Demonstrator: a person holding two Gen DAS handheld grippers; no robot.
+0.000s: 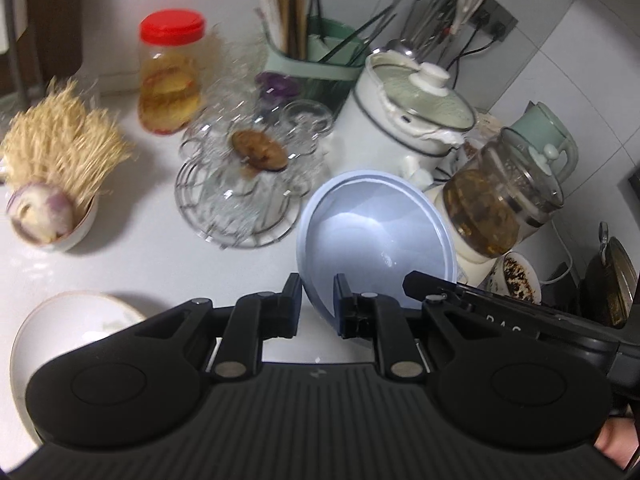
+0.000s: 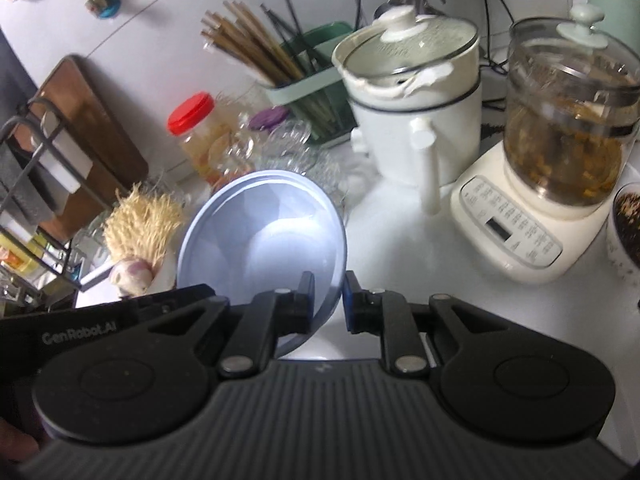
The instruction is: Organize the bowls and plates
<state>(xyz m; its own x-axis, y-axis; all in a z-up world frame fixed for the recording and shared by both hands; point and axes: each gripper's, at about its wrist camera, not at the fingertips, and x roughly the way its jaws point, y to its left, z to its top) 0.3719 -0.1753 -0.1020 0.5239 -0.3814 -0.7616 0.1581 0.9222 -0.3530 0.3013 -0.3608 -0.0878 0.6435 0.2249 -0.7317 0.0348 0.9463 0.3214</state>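
A pale blue bowl [image 1: 376, 236] is held tilted above the white counter between both grippers. My left gripper [image 1: 318, 298] is shut on its left rim, one finger inside and one outside. My right gripper [image 2: 329, 296] is shut on its right rim in the right wrist view, where the bowl [image 2: 264, 236] fills the middle. The right gripper's body shows in the left wrist view [image 1: 480, 300] at the bowl's far side. A white plate [image 1: 72, 320] lies on the counter at lower left, partly hidden by my left gripper.
Behind the bowl stand a glass dish on a wire rack [image 1: 240, 184], a red-lidded jar [image 1: 170, 76], a white lidded pot [image 1: 404, 120], a utensil holder [image 1: 316, 56], a glass kettle on its base [image 2: 560, 140] and a bowl with garlic and roots [image 1: 52, 184]. A cutting board [image 2: 88, 132] stands left.
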